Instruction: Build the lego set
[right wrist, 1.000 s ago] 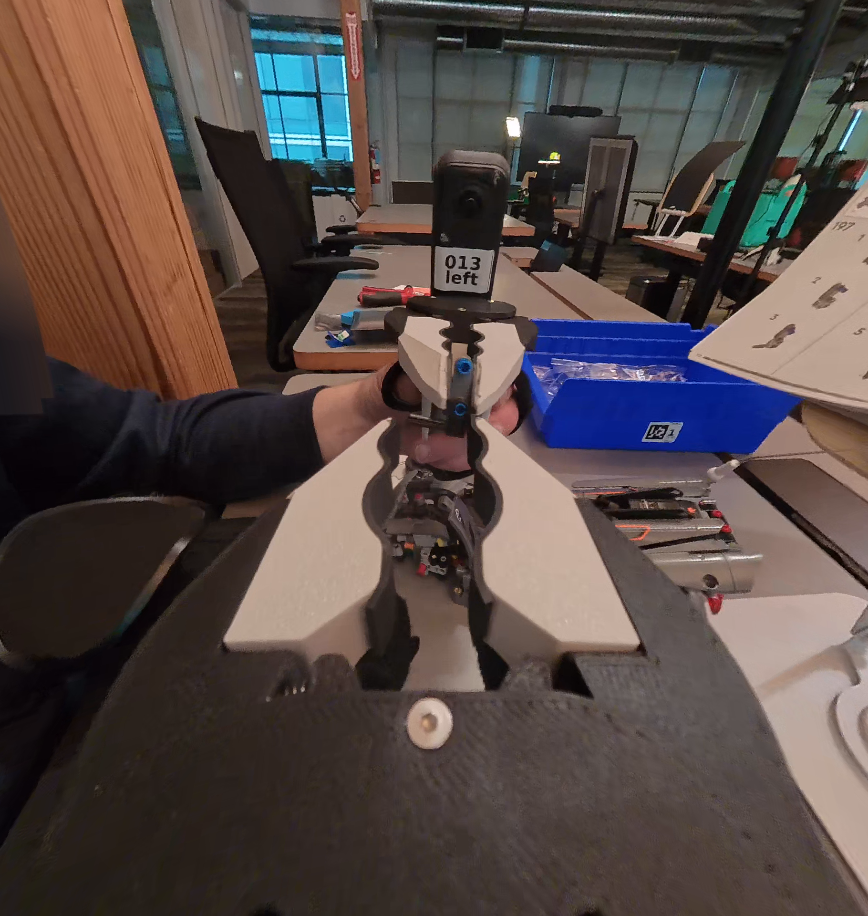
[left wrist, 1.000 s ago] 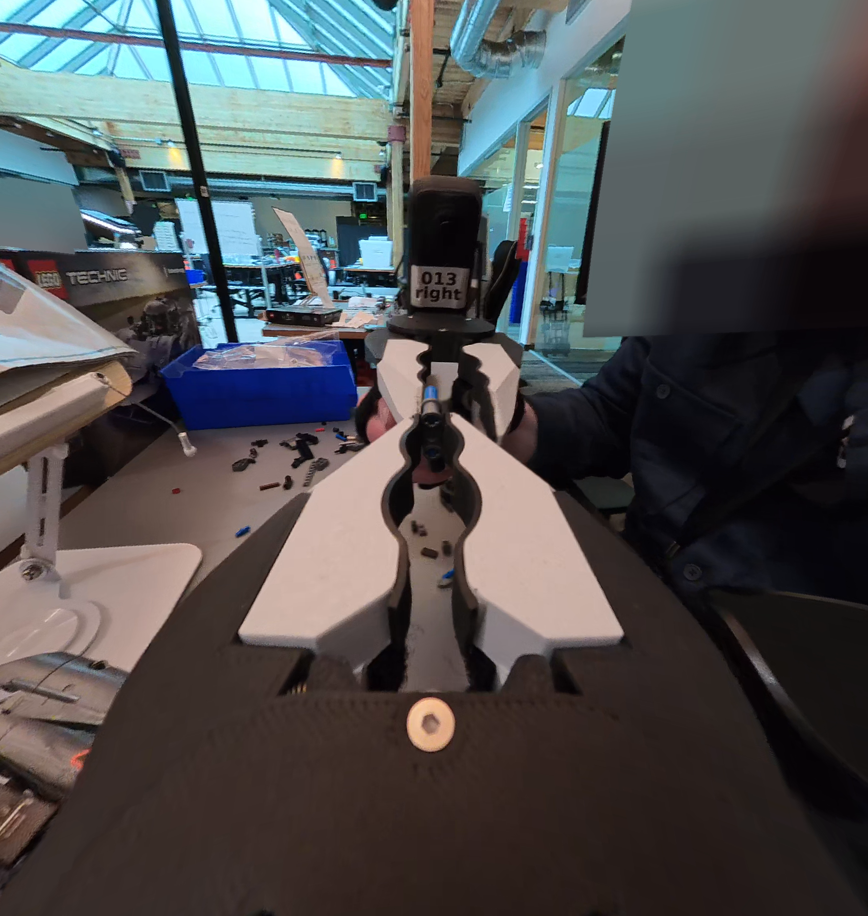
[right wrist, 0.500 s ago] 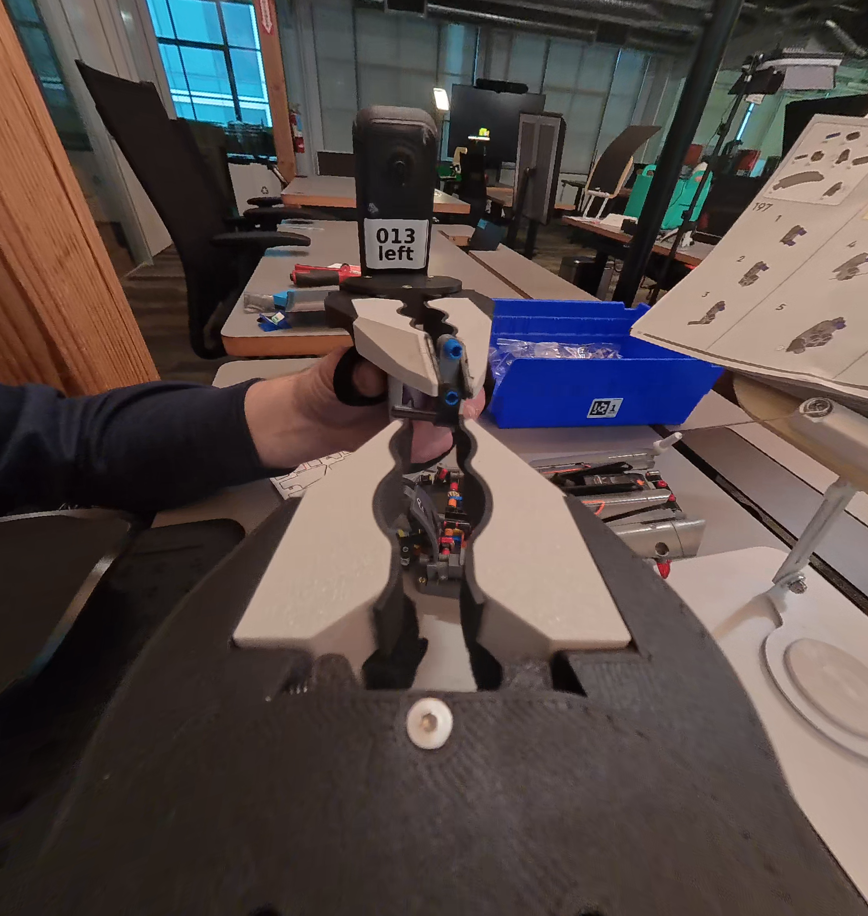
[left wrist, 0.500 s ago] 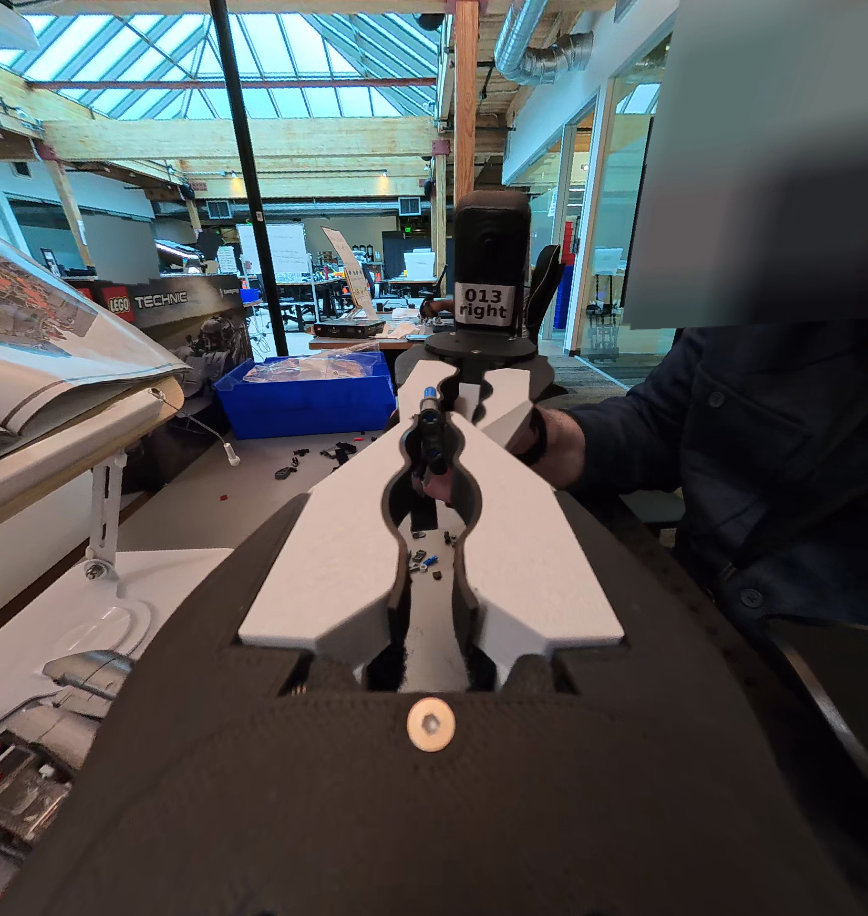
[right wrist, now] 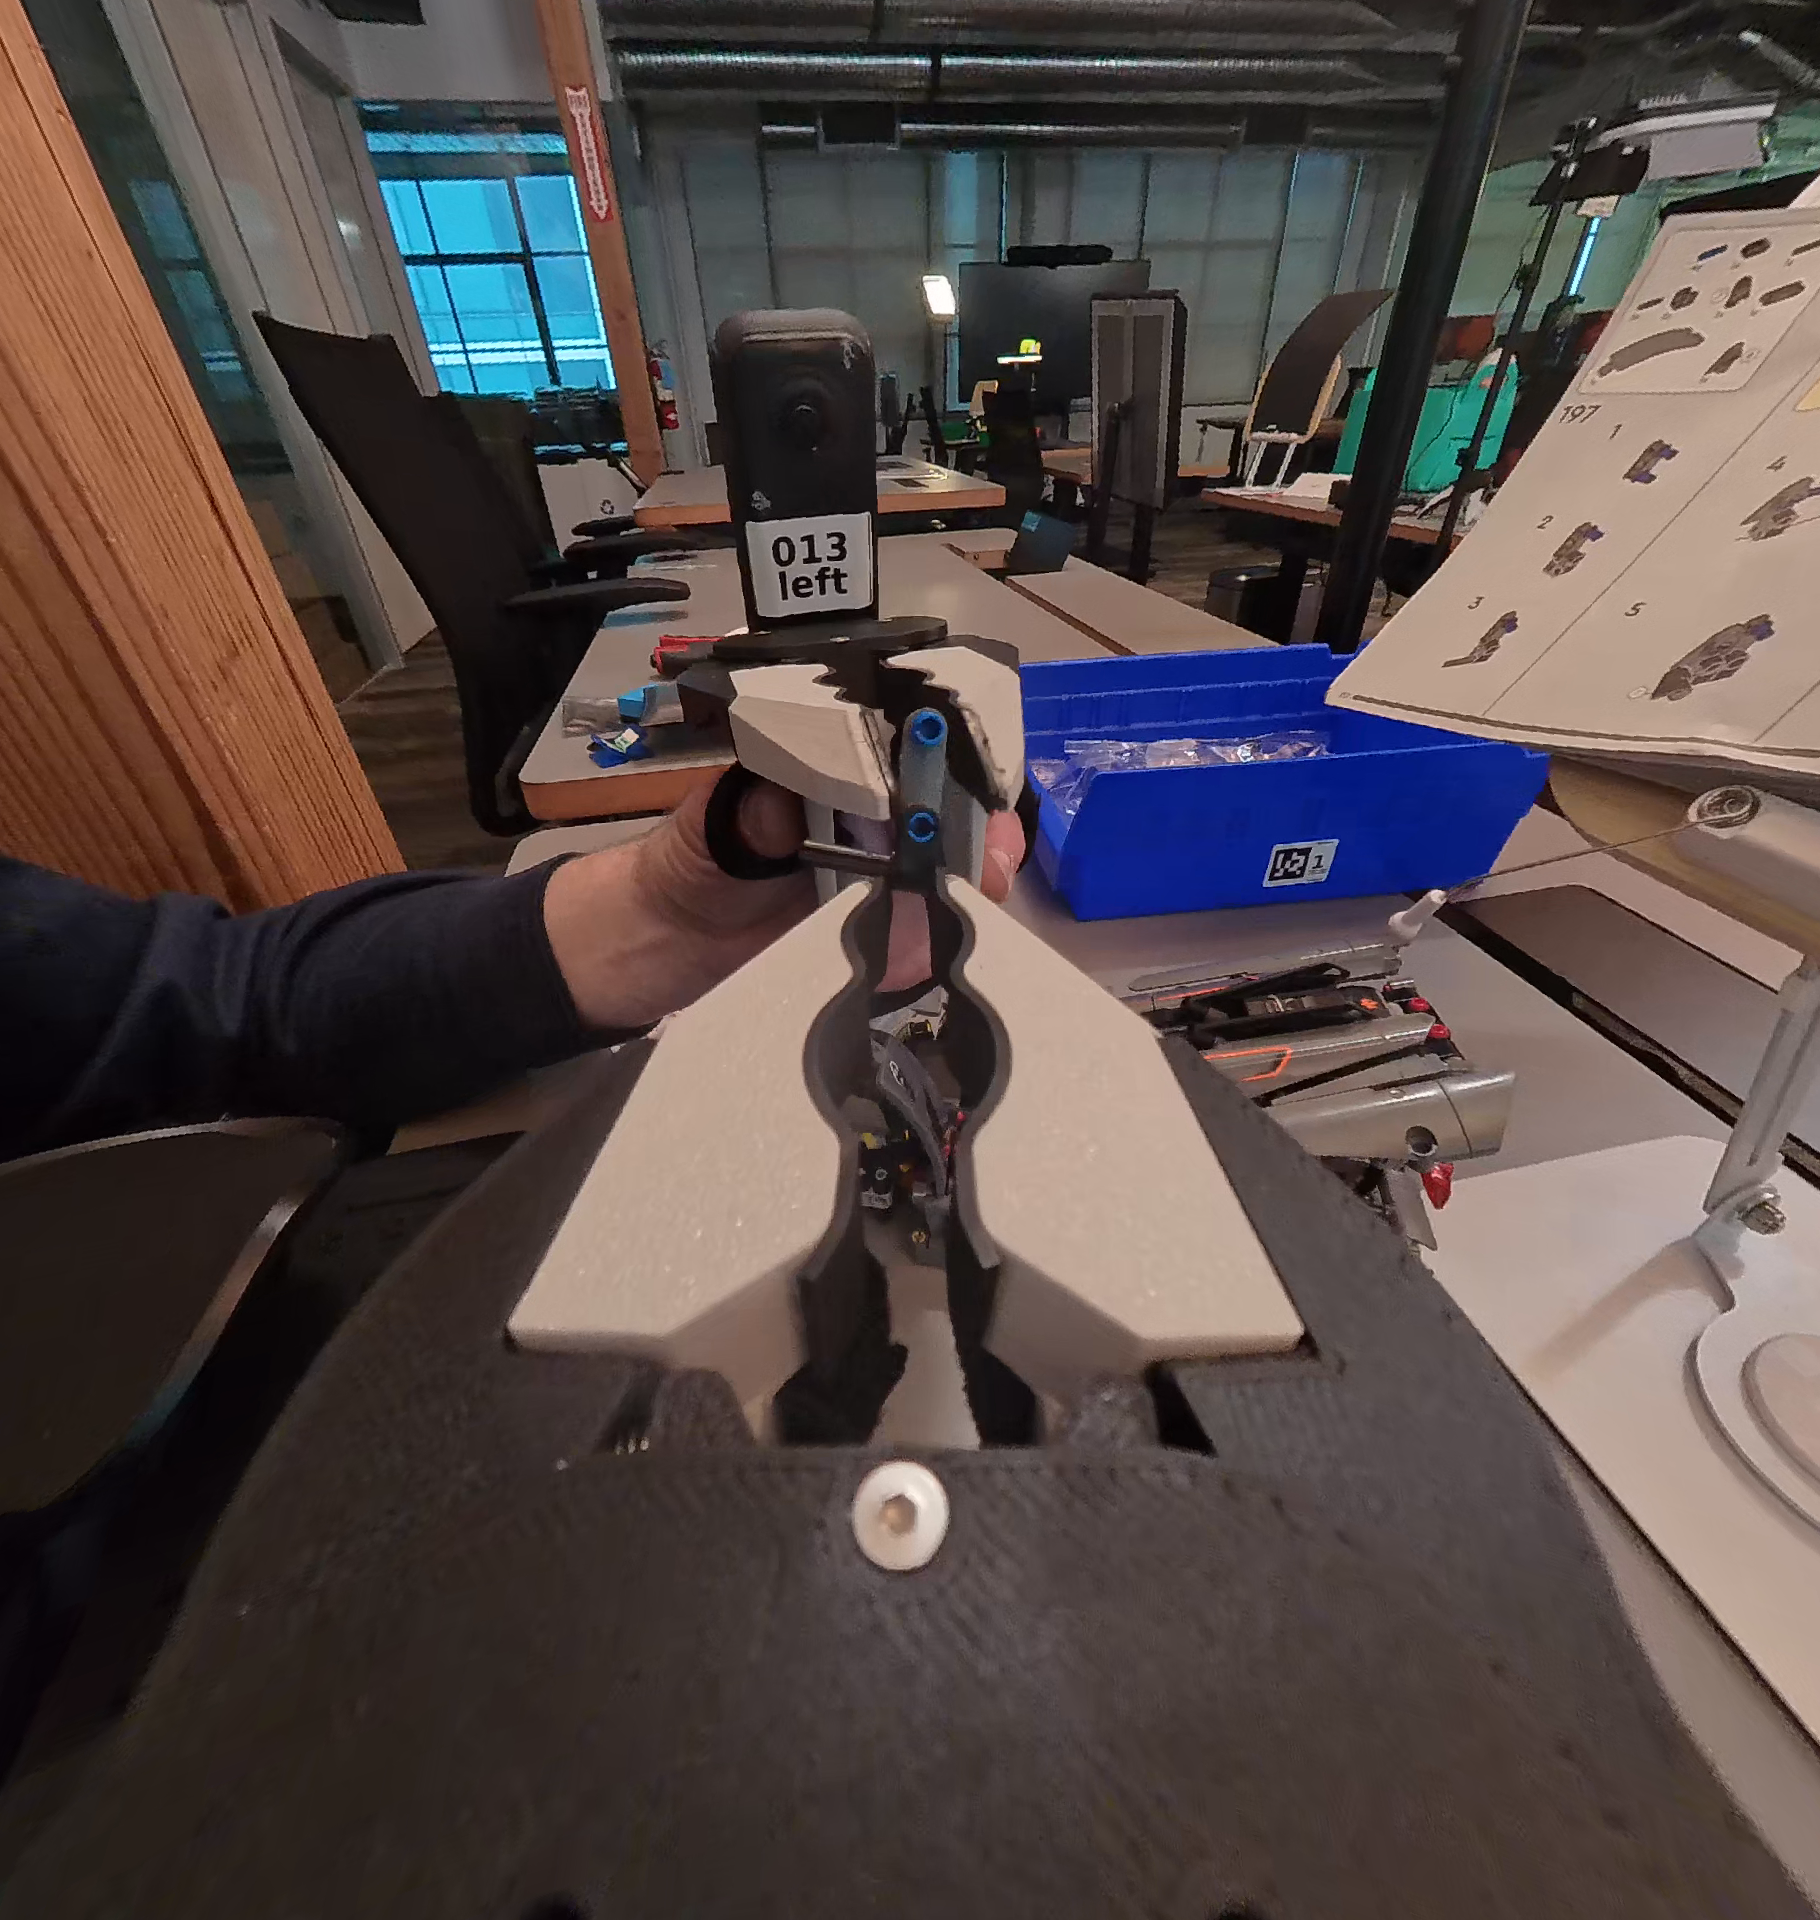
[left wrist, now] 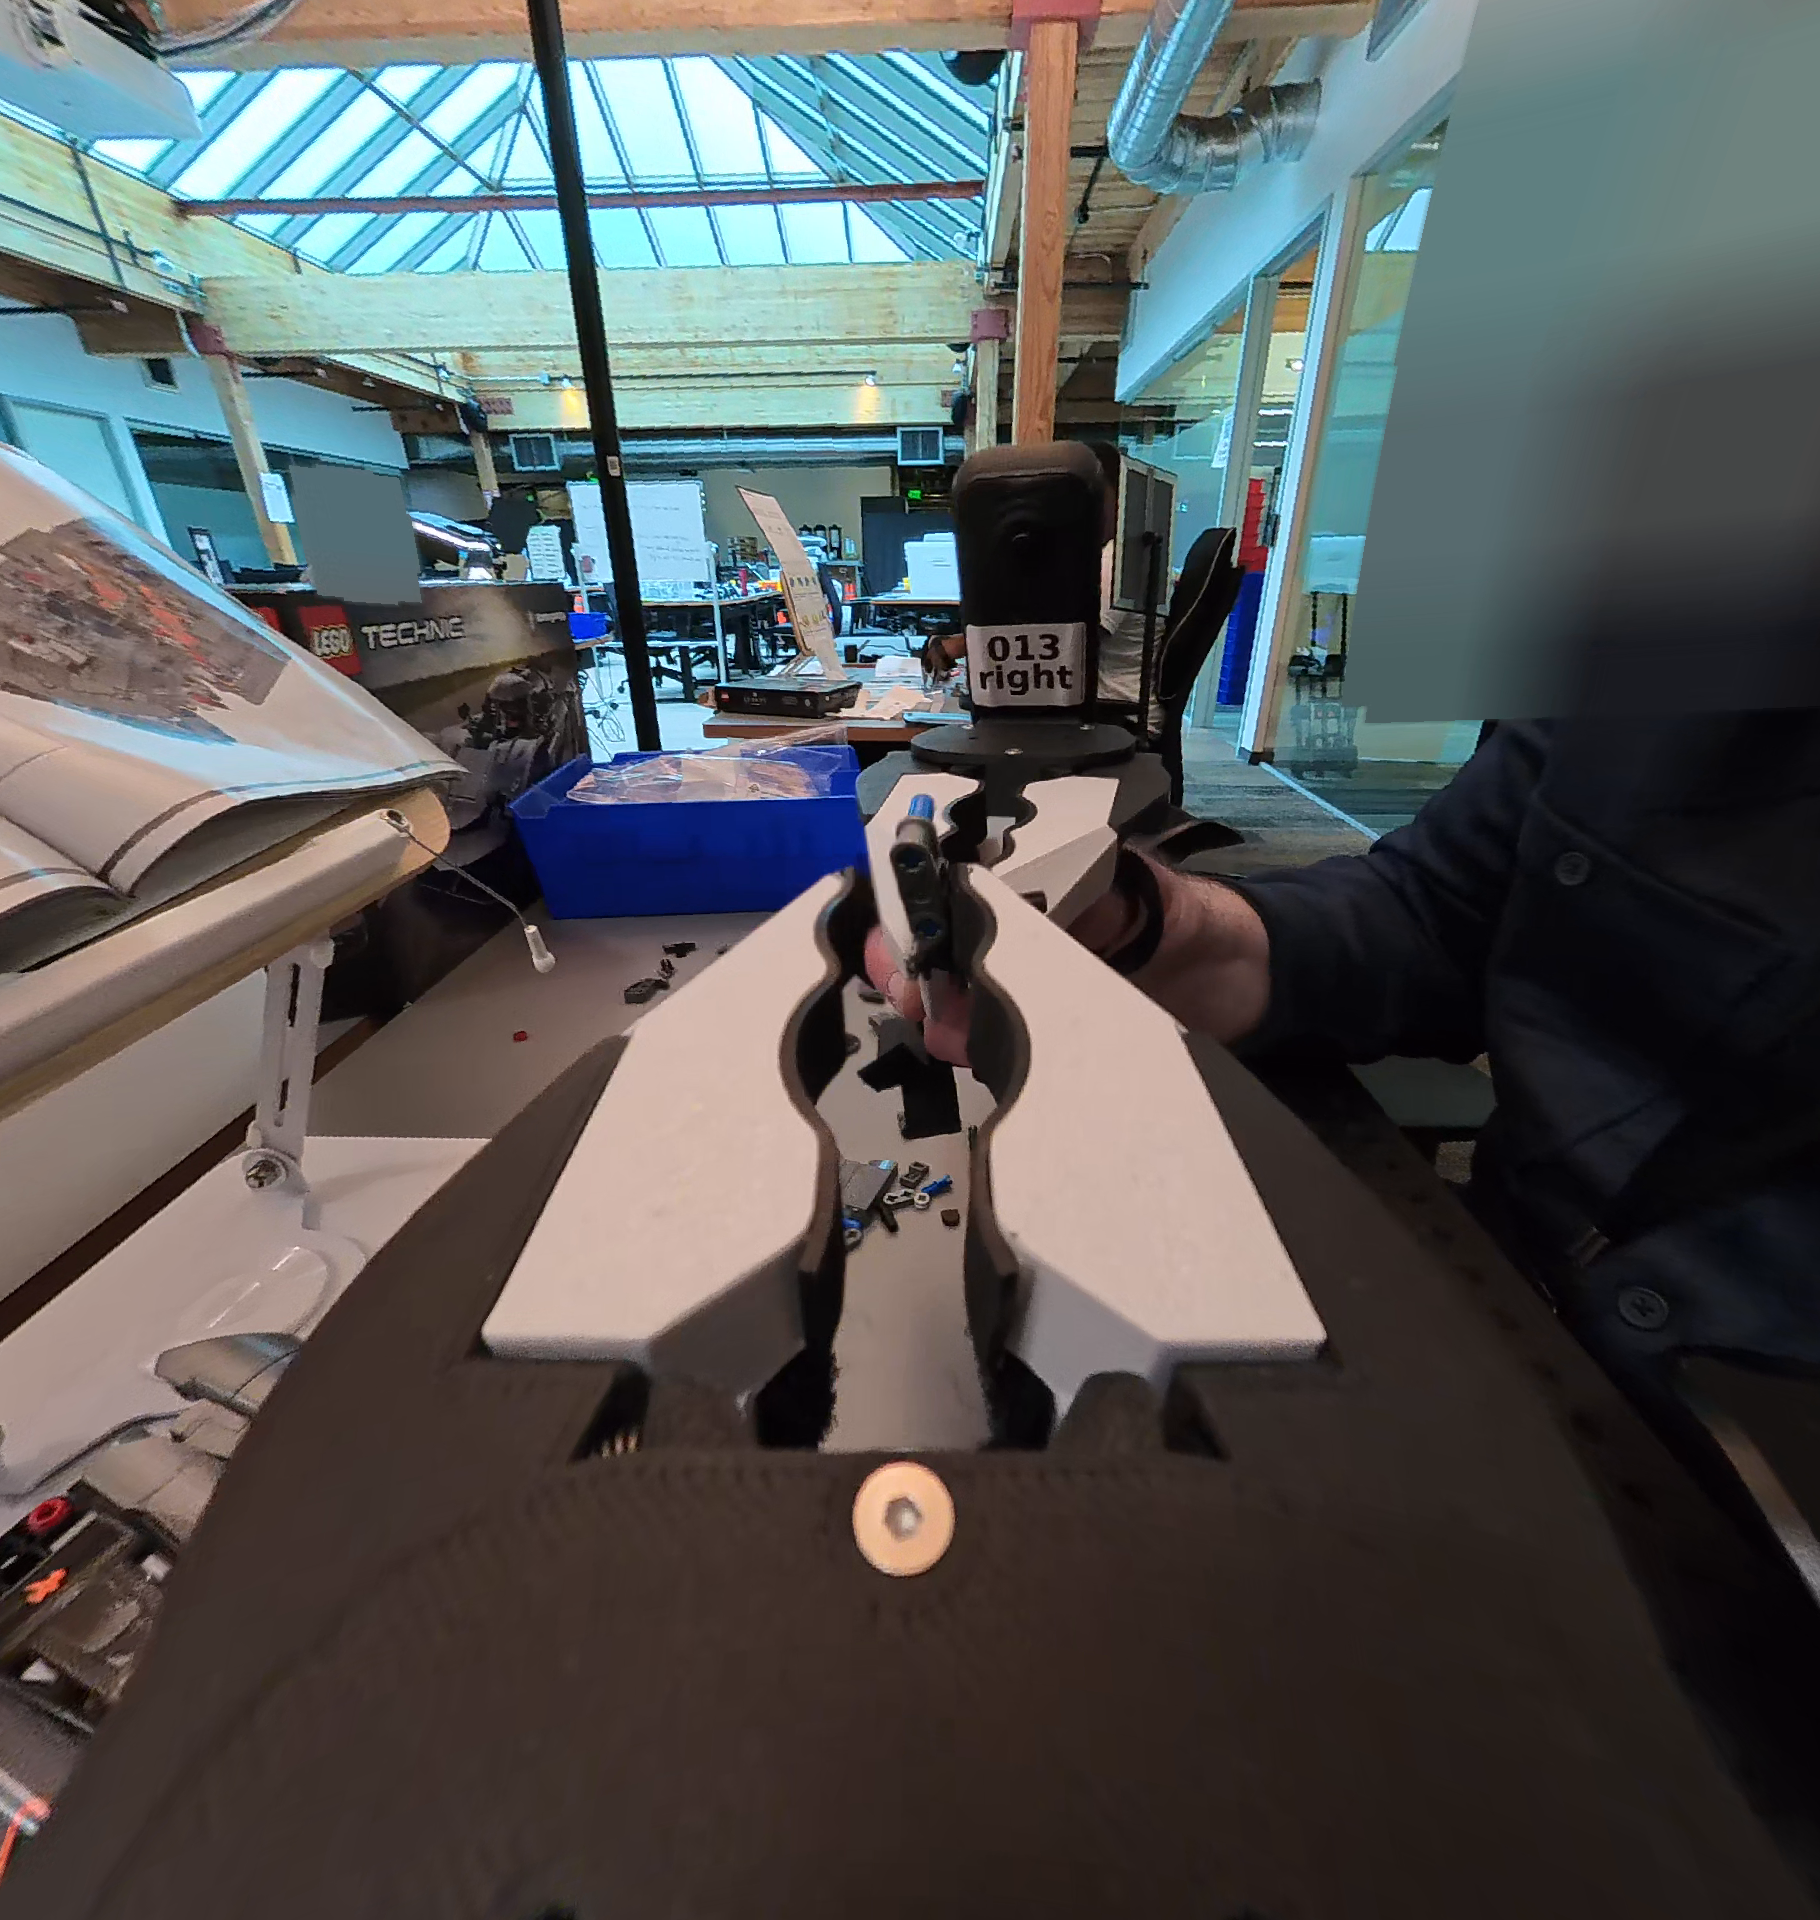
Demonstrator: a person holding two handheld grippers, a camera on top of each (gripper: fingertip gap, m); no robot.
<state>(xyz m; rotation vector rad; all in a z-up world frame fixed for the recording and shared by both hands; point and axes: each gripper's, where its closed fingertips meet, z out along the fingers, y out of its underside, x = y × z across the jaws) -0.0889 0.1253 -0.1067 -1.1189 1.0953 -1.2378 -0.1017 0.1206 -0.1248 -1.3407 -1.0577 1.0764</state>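
Dark grey plastic with two blue pins [right wrist: 924, 774] stands upright in mid-air between the two tools, well above the table [left wrist: 594, 997]; this small dark Technic piece [right wrist: 914, 800] has a thin grey axle [right wrist: 833, 858] sticking out sideways near its lower end. The left gripper [left wrist: 911, 904] has its jaws drawn narrow around the piece and seems to carry it. The right gripper [right wrist: 911, 899] faces it tip to tip, jaws also narrow, and touches or nearly touches the piece's lower end; whether it grips there I cannot tell.

The likely step is a hand-over or a push fit, and the risks follow from that. The piece is slim and the hold is shallow, so a slight twist of either tool could pivot it out of the jaws. If both tools pull at once, it could pop free and drop among the loose parts [left wrist: 890, 1195] below, where it would be hard to find. The side axle looks only lightly seated, so a nudge from a fingertip could slide it out. The partly built model [right wrist: 1332, 1049] lies on the table near the blue bin [right wrist: 1249, 821], under the open instruction booklet [right wrist: 1664, 540]; a dropped piece could bounce under it.
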